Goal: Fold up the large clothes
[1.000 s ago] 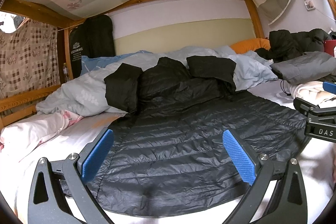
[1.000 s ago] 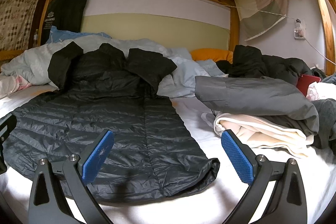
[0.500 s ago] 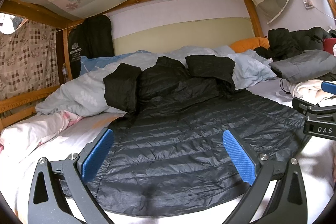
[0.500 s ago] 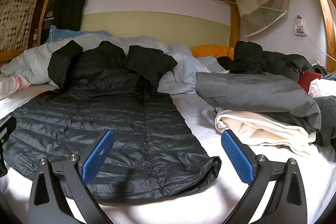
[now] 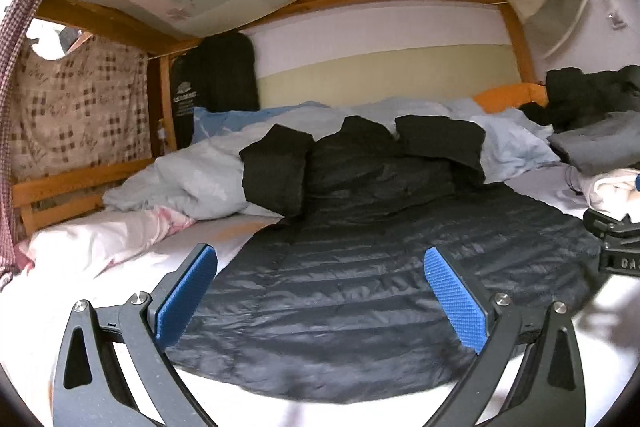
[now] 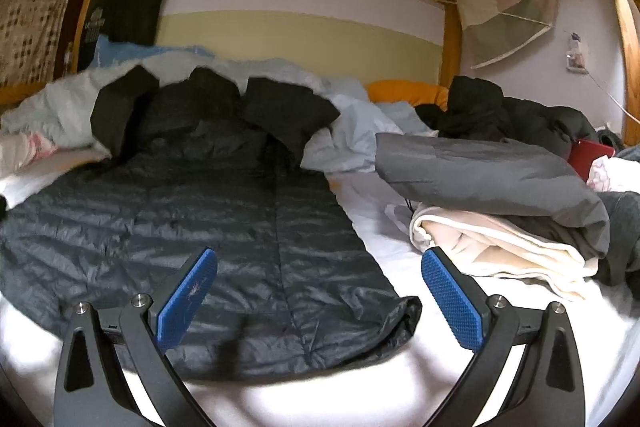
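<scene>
A long black quilted down coat (image 5: pixel 360 267) lies flat on the white bed sheet (image 6: pixel 380 219), hem towards me, both sleeves folded back over its shoulders at the far end. In the right wrist view the same coat (image 6: pixel 200 235) fills the left half. My left gripper (image 5: pixel 320 259) hovers open above the hem's left part, nothing between its blue pads. My right gripper (image 6: pixel 318 259) hovers open above the hem's right corner, one pad over the coat and one over the sheet. The right gripper's black body (image 5: pixel 612 243) shows at the left wrist view's right edge.
A rumpled pale blue duvet (image 5: pixel 192 179) and pink bedding (image 5: pixel 100 247) lie left of the coat. To the right sits a pile of folded grey and cream clothes (image 6: pixel 500 203), with black garments (image 6: pixel 500 111) behind. A wooden bunk frame (image 5: pixel 72 187) and the upper bunk overhead enclose the bed.
Both grippers have shifted slightly, lower and closer to the coat's hem, with the left view turned a little leftward. The coat has not moved, and both grippers stay open.
</scene>
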`<state>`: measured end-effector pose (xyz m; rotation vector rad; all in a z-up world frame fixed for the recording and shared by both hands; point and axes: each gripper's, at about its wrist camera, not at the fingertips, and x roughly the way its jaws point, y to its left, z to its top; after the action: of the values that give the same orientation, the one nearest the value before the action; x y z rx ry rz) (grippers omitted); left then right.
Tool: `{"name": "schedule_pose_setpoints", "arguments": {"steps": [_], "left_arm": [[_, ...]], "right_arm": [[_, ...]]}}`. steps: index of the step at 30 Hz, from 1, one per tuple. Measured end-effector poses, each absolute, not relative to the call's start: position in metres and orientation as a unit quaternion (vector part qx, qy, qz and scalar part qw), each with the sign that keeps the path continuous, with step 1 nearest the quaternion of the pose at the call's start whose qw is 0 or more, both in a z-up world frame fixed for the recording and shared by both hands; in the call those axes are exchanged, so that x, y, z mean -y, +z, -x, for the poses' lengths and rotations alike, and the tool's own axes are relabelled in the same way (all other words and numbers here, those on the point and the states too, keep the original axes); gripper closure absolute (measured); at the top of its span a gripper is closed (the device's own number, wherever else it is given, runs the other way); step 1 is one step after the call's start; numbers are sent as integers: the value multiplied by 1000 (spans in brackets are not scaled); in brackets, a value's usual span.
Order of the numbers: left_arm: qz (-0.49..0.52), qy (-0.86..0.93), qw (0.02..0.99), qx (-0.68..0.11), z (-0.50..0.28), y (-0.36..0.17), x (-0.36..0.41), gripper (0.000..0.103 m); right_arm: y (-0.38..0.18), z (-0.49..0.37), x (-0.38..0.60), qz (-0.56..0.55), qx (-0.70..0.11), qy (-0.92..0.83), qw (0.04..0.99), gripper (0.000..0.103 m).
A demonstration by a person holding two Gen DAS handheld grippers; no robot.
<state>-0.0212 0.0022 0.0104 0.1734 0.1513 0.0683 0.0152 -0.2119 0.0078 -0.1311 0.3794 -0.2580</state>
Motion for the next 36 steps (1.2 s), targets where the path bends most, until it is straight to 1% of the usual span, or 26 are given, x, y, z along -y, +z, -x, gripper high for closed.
{"name": "schedule_pose_setpoints", "arguments": {"steps": [3, 7, 9, 12, 14, 16, 17, 19, 22, 23, 24, 25, 27, 28, 30, 33, 35, 36], "left_arm": [[-100, 38, 991, -82, 24, 23, -18, 0], [-94, 3, 990, -103, 26, 63, -46, 0], [-125, -19, 989, -78, 37, 82, -56, 0], [-185, 15, 982, -48, 42, 107, -64, 0], [-183, 36, 982, -43, 39, 120, -74, 0], [-156, 42, 986, -37, 36, 125, -88, 0], [-141, 47, 988, -34, 33, 121, -96, 0], [-127, 59, 988, -58, 20, 105, -108, 0], [-110, 55, 984, -131, -8, 68, -124, 1], [-106, 42, 981, -156, -18, 57, -128, 3], [-100, 25, 981, -167, -26, 48, -133, 5], [-95, 20, 981, -167, -30, 40, -138, 5], [-87, 33, 979, -179, -42, 25, -148, 6], [-77, 34, 976, -200, -49, 18, -152, 7], [-47, 35, 967, -248, -60, 2, -164, 8], [-7, 41, 953, -302, -67, -20, -178, 14], [26, 30, 943, -331, -70, -33, -185, 18], [41, 18, 939, -340, -71, -36, -188, 19]], "right_arm": [[16, -3, 216, 68, -180, -143, 971, 0], [46, 16, 236, 47, -181, -117, 975, 0], [69, 18, 251, 28, -186, -96, 977, 0], [105, 12, 271, 3, -192, -64, 979, 0], [124, 7, 285, -11, -204, -46, 978, 0], [131, -2, 299, -12, -237, -34, 971, 0], [129, -8, 305, -10, -261, -27, 965, 0], [115, -20, 317, -17, -296, -18, 955, 0], [76, -33, 332, -33, -325, -37, 945, 0], [59, -45, 338, -55, -361, -41, 930, 0], [49, -54, 341, -74, -386, -34, 919, 0], [39, -63, 344, -101, -404, -15, 909, 0], [32, -72, 344, -116, -406, -8, 906, 1], [29, -74, 343, -111, -405, -14, 907, 1], [20, -78, 338, -117, -421, 1, 900, 2], [-2, -84, 341, -162, -457, 26, 874, 14], [-14, -87, 342, -182, -472, 33, 862, 32], [-21, -87, 339, -182, -476, 32, 860, 37]]}}
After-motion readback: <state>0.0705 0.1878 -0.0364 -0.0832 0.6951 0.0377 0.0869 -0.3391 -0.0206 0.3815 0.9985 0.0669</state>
